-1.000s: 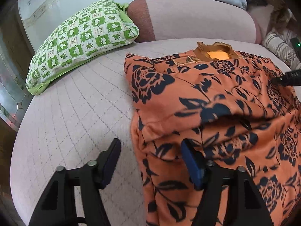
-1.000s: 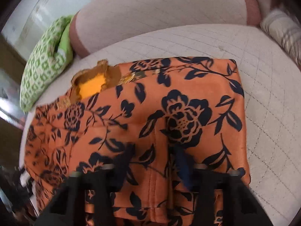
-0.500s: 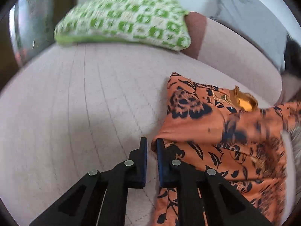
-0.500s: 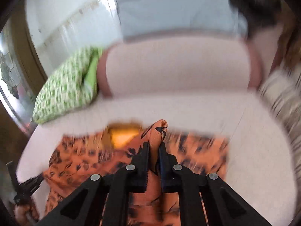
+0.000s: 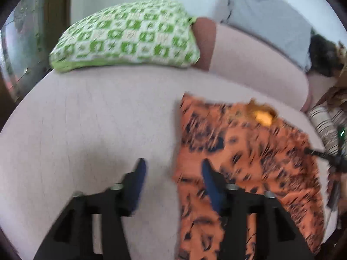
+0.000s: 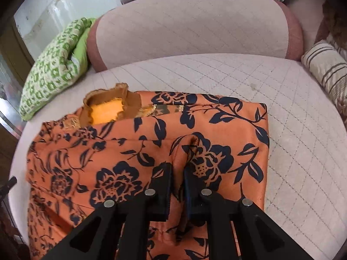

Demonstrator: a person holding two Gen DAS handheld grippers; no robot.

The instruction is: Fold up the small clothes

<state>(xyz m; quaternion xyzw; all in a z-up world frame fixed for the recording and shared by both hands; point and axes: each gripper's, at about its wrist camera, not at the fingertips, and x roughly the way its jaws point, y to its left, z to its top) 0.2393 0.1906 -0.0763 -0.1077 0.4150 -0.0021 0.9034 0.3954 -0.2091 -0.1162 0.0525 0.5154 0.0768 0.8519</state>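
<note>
- Two hand-held grippers at work: right hand-held gripper (image 6: 176, 173) pinches a ridge of the orange floral garment (image 6: 134, 151), lower centre, on the pink sofa seat (image 6: 292, 108).
- Left hand-held gripper (image 5: 172, 169) has just spread, nothing between its pads, beside the garment's left edge.
- Mid-fold, I'd guess; next, carry that pinched fabric across.

bare seat (image 5: 91, 117) left of garment (image 6: 134, 158); green pillow (image 5: 130, 34) — backrest (image 6: 190, 23) behind

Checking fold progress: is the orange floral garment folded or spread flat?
Folded: the orange floral garment lies doubled in layers, a straight folded edge along its right side, neckline showing on top.
</note>
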